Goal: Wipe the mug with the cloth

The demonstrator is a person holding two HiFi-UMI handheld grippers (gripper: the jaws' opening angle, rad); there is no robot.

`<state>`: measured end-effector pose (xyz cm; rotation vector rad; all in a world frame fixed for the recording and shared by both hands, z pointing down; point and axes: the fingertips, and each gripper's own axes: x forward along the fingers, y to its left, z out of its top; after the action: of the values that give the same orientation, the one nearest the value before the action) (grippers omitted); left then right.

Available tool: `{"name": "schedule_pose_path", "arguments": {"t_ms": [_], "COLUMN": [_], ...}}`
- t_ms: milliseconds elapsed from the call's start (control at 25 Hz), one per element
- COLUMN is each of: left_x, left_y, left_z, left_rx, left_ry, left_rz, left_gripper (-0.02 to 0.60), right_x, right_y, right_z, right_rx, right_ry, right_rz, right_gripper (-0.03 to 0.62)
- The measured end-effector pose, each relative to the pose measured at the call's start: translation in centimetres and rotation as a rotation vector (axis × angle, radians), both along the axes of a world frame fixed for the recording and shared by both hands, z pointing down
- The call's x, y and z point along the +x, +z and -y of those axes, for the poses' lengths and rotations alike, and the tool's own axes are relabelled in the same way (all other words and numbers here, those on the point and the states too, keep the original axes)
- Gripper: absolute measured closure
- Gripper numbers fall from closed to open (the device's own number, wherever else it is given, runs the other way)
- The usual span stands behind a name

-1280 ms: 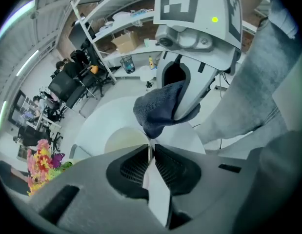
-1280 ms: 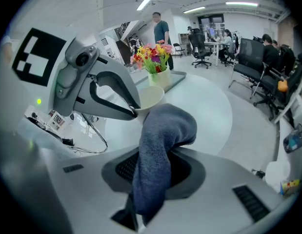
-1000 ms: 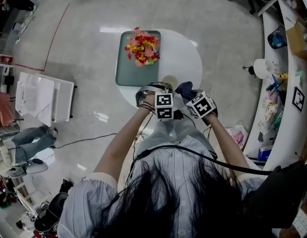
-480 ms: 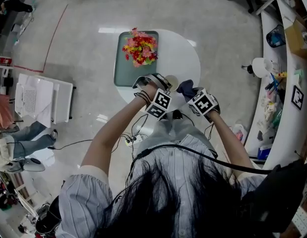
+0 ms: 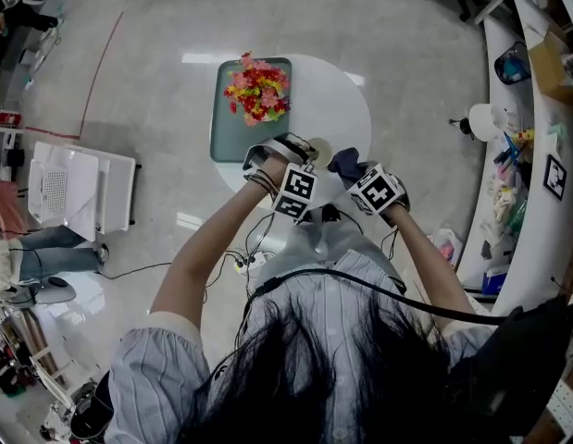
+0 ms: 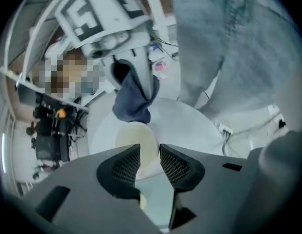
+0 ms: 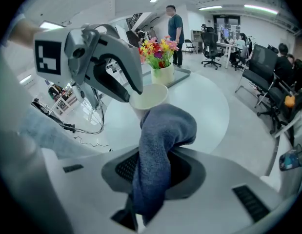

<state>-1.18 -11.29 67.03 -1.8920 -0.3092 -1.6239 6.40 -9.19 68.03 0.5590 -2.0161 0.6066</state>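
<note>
The cream mug (image 5: pixel 319 148) hangs above the near edge of the round white table (image 5: pixel 342 100), with my left gripper (image 5: pixel 303 148) shut on it. Through the left gripper view its rim (image 6: pixel 136 139) shows just beyond the jaws of that gripper (image 6: pixel 151 161), which stand close together on it. My right gripper (image 7: pixel 153 172) is shut on a dark blue cloth (image 7: pixel 160 140). The cloth bulges out of the jaws and touches the mug (image 7: pixel 150 97) at its rim. From above, the cloth (image 5: pixel 344 164) lies right beside the mug.
A green tray (image 5: pixel 226 137) with a vase of bright flowers (image 5: pixel 258 89) sits on the table's far left. Cables (image 5: pixel 249 248) run on the floor by my feet. A cluttered counter (image 5: pixel 545 155) curves along the right. A person (image 7: pixel 175 26) and office chairs (image 7: pixel 260 67) are farther off.
My left gripper has tilted and shifted a little left and away with the mug. The right gripper with the cloth has stayed close against the mug.
</note>
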Motion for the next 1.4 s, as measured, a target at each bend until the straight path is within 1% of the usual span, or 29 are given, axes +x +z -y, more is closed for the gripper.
{"name": "schedule_pose_path", "arguments": {"t_ms": [120,200,240,320,360,480,560,680,760,840,880,920,1080,1240,1400], "left_x": [0.7,1.4,1.8,2.5,2.7,2.8,2.7,2.5,2.5,2.6,2.6,2.6,3.0,3.1,3.0], "left_y": [-1.3,-1.9,-2.0,-2.0,-1.8,-0.7,0.1,0.7,0.9,1.0,1.0,1.0,1.2,1.2,1.3], "left_z": [-0.1,-0.2,-0.1,0.0,0.0,-0.1,-0.4,-0.6,-0.4,-0.2,-0.1,-0.1,-0.7,-1.3,-1.8], "left_rx": [-0.130,-0.193,-0.210,-0.219,-0.213,-0.188,-0.198,-0.224,-0.212,-0.200,-0.193,-0.184,-0.163,-0.196,-0.201], "left_ry": [-0.305,-0.473,-0.540,-0.644,-0.686,-0.807,-0.902,-1.048,-1.108,-1.120,-1.105,-1.072,-0.865,-0.747,-0.582], "left_rz": [-0.129,-0.207,-0.238,-0.279,-0.286,-0.266,-0.261,-0.296,-0.320,-0.321,-0.313,-0.300,-0.232,-0.202,-0.151], "left_gripper": [0.466,0.466,0.466,0.466,0.466,0.466,0.467,0.468,0.468,0.469,0.470,0.487,0.529,0.535,0.535], "right_x": [0.3,0.3,0.3,0.2,0.3,0.5,0.7,0.7,0.6,0.6,0.6,0.5,0.1,0.0,0.2], "right_y": [0.1,0.0,-0.1,-0.1,-0.1,0.1,0.1,0.3,0.3,0.4,0.4,0.4,0.5,0.4,0.1], "right_z": [0.0,0.0,-0.1,-0.1,-0.2,-0.2,-0.1,0.0,-0.1,-0.1,-0.1,0.0,-0.1,0.0,0.3], "right_rx": [0.000,-0.003,-0.004,-0.005,-0.004,-0.001,0.000,-0.001,-0.003,-0.004,-0.005,-0.005,-0.004,-0.003,0.000], "right_ry": [0.007,0.018,0.022,0.019,0.014,-0.004,-0.014,-0.024,-0.028,-0.031,-0.035,-0.039,-0.067,-0.099,-0.148], "right_rz": [0.007,0.015,0.019,0.022,0.020,0.013,0.008,0.003,0.005,0.007,0.007,0.008,0.009,0.004,-0.008], "right_gripper": [0.493,0.493,0.493,0.493,0.493,0.493,0.493,0.493,0.493,0.493,0.493,0.493,0.493,0.493,0.493]}}
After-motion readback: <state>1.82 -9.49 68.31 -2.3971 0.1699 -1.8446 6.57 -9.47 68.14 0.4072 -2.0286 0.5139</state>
